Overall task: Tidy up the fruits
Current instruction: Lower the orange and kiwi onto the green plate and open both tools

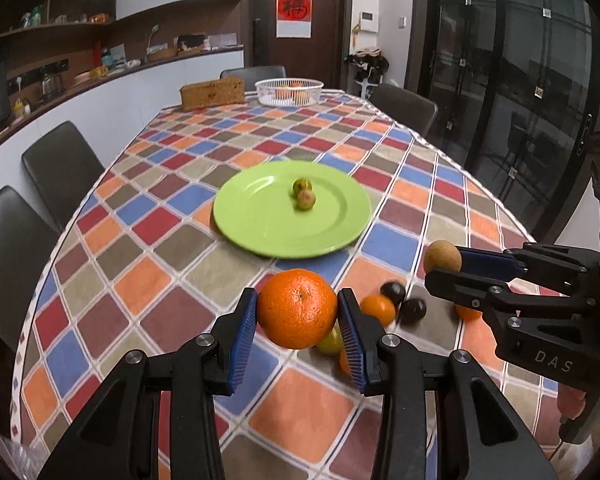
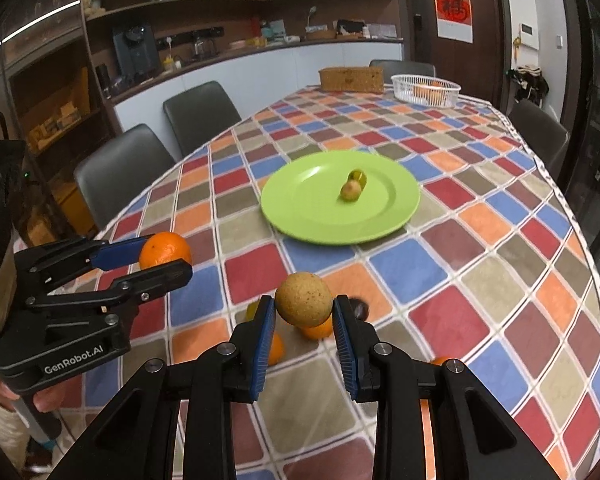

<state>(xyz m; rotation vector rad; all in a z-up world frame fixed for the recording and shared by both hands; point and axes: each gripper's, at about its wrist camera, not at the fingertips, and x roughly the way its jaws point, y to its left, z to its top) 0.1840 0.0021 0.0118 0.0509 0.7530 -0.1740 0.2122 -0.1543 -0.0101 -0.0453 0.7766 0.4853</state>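
While left gripper [image 1: 297, 314] jaws clamp a dimpled orange [image 1: 297, 308], right gripper [image 2: 304, 312] jaws pinch a speckled tan fruit [image 2: 304, 305].

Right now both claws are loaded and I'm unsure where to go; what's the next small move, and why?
Probably carry the large orange mandarin in the left claw forward over the round green plate: it hangs above the table, and two small greenish fruits already sit there.
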